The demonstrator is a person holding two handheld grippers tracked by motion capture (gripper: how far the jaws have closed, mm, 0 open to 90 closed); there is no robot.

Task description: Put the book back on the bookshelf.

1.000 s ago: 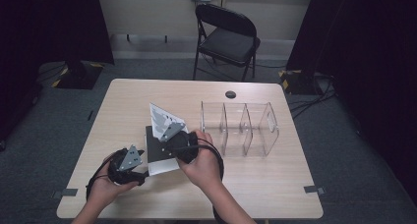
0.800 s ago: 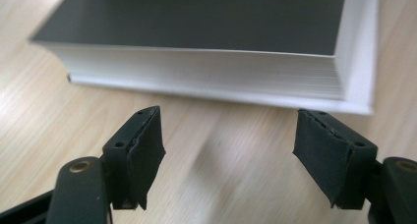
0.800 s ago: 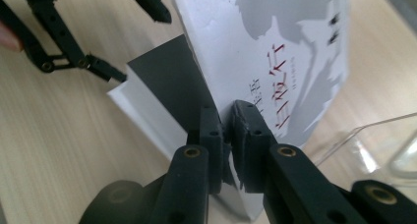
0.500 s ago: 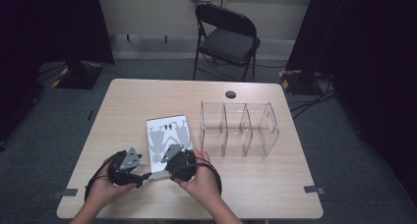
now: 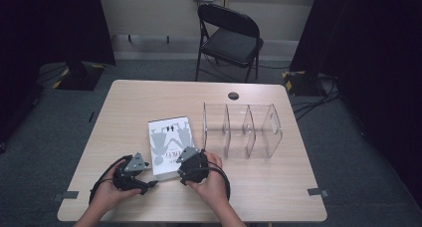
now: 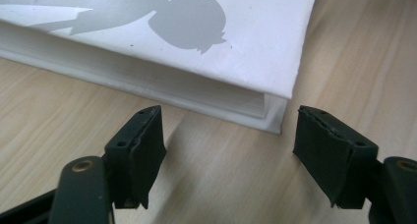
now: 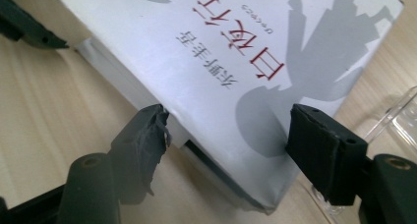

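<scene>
White book (image 5: 168, 145) flat on table (image 5: 278, 192) — right gripper (image 7: 226, 135) just released, jaws seemingly clear of cover; left gripper (image 6: 228, 150) unclenched beside corner.

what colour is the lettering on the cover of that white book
Red, with smaller grey characters beside it, on the flat white hardcover book with grey silhouettes; clearest in the right gripper view.

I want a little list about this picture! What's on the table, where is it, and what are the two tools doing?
book: white book lying flat on the table, grey figures on its cover
rack: clear divided rack standing right of the book, nothing in it
left tool: left tool open, pointing at the book's corner, not touching
right tool: right tool jaws have just been opening; book's near corner between them, not gripped
behind table: black folding chair
</scene>
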